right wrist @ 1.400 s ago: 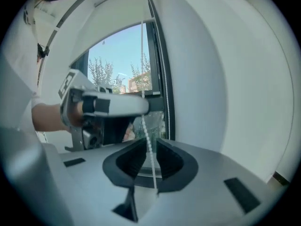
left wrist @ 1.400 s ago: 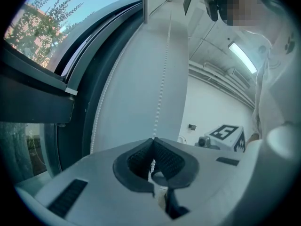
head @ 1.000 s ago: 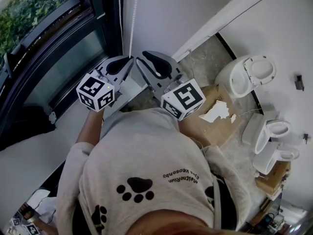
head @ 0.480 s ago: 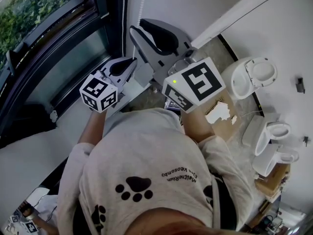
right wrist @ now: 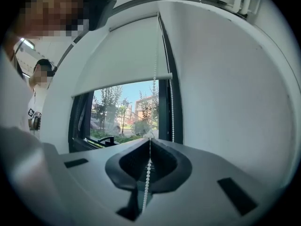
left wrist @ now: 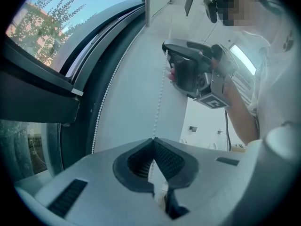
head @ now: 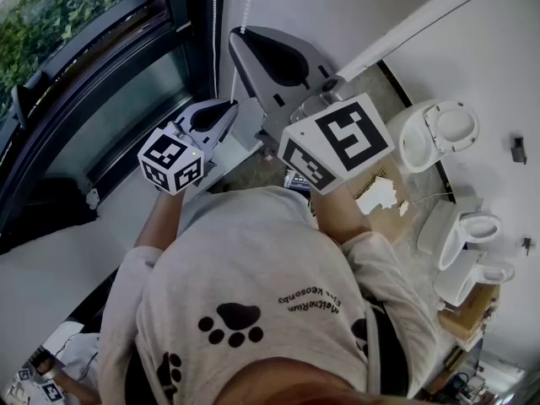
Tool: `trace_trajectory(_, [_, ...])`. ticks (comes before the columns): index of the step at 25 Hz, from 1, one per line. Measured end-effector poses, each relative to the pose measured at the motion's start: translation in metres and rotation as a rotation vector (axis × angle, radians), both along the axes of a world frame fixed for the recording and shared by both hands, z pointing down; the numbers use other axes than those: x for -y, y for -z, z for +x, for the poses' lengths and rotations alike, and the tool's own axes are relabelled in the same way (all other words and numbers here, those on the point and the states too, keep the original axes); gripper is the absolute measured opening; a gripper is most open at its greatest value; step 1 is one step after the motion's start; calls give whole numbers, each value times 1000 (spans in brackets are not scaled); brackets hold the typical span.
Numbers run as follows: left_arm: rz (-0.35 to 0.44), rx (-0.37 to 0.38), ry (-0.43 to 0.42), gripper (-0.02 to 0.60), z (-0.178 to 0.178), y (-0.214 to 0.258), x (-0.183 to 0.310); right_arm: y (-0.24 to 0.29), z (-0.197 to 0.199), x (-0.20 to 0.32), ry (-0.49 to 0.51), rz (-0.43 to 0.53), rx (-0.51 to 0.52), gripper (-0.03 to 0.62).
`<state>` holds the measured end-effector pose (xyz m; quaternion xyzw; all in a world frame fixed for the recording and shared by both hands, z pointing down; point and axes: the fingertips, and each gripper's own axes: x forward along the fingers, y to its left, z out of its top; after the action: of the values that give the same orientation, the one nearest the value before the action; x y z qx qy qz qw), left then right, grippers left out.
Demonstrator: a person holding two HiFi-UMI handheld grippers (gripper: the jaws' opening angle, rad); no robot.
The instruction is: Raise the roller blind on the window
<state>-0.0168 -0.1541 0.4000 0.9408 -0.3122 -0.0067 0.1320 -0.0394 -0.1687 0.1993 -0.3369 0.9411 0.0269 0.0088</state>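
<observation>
Daylit window [right wrist: 127, 112], fisheye edges, soft focus

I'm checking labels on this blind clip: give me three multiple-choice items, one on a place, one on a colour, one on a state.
1. Which gripper holds the bead chain higher up? A. left gripper B. right gripper C. both level
2. What colour is the bead chain? A. white B. black C. red
3. The right gripper's jaws are: A. wide apart B. shut on the bead chain C. shut on nothing

1 B: the left gripper view shows the right gripper above it.
2 A: the beads look white in both gripper views.
3 B: its jaws, just closed, pinch the beads.
</observation>
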Motion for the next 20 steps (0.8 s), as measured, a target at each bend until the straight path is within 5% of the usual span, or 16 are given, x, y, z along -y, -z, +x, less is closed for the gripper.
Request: trace_trajectory(20, [-67,69,31,9,-4,-72,-3,-76,3,11,-64,-74,-92,9])
